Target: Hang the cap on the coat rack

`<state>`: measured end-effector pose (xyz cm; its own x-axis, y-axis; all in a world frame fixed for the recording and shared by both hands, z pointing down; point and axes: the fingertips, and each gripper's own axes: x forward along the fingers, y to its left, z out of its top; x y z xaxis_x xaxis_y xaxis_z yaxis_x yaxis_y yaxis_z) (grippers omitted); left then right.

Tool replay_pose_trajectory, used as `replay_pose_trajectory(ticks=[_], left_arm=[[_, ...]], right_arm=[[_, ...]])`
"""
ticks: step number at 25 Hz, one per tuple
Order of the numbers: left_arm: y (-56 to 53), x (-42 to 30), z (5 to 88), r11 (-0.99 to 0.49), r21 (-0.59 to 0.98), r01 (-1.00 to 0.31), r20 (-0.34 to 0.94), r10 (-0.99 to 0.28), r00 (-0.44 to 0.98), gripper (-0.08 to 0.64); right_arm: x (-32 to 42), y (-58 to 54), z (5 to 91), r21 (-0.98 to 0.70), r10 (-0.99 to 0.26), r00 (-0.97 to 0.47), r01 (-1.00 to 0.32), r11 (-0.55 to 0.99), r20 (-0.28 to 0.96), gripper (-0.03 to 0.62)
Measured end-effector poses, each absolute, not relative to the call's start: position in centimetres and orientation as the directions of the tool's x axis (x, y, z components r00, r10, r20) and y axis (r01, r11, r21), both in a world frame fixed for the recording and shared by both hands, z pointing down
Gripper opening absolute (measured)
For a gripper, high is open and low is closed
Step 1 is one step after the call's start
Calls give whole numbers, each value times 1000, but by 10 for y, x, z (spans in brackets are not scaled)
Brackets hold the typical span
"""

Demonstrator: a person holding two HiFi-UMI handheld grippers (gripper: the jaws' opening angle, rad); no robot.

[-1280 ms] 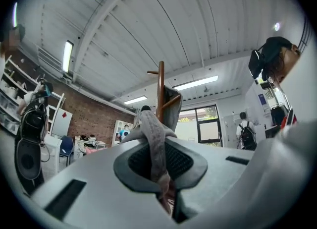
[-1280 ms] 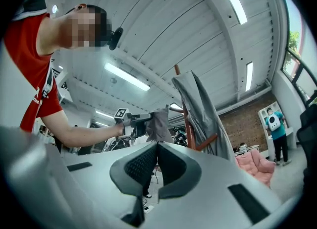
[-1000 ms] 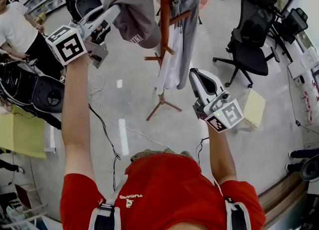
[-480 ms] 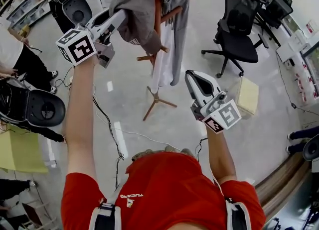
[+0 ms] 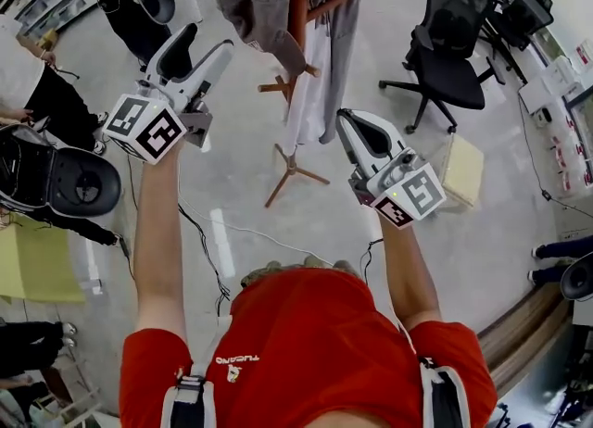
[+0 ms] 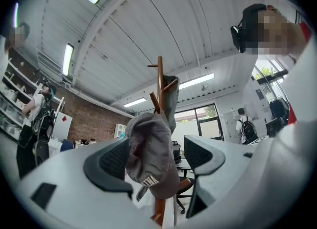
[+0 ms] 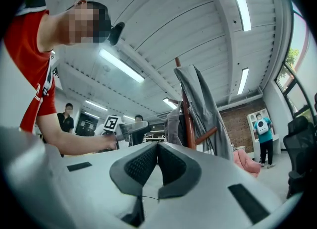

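Observation:
The grey cap (image 5: 255,0) hangs by itself from a peg of the wooden coat rack (image 5: 298,9). My left gripper (image 5: 204,44) sits below and to the left of it, apart from it, and its jaws are opening with nothing between them. In the left gripper view the cap (image 6: 151,158) shows beyond the spread fingers (image 6: 116,148), hanging on the rack (image 6: 160,84). My right gripper (image 5: 345,122) is lower and to the right of the rack, shut and empty. Seen from the right gripper (image 7: 157,148), the cap (image 7: 173,124) hangs just left of the pole (image 7: 187,119).
A grey coat (image 5: 338,37) and a white garment (image 5: 310,93) hang on the rack's right side. A black office chair (image 5: 454,56) stands at the back right, with a pale box (image 5: 463,171) on the floor near it. Cables (image 5: 213,232) trail across the floor. People and black gear (image 5: 79,181) crowd the left.
My left gripper let go of the cap, opened wide and dropped back down and to the left. The cap stayed hanging on the rack's peg. The right gripper barely moved.

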<state>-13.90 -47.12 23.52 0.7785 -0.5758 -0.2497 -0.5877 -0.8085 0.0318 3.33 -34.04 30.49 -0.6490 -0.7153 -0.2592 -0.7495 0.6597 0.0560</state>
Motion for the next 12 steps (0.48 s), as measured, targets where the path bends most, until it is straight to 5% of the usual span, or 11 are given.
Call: replay_pose_trajectory(ticks=[4, 12], left_arm=[[-431, -141, 254, -777, 56, -627, -240, -620, 747, 332], [-355, -131, 296, -697, 136, -704, -218, -714, 665, 47]], right_arm=[[27, -347, 296, 51, -686, -673, -723, 689, -277, 24], [5, -329, 294, 101, -613, -736, -660, 745, -286, 23]])
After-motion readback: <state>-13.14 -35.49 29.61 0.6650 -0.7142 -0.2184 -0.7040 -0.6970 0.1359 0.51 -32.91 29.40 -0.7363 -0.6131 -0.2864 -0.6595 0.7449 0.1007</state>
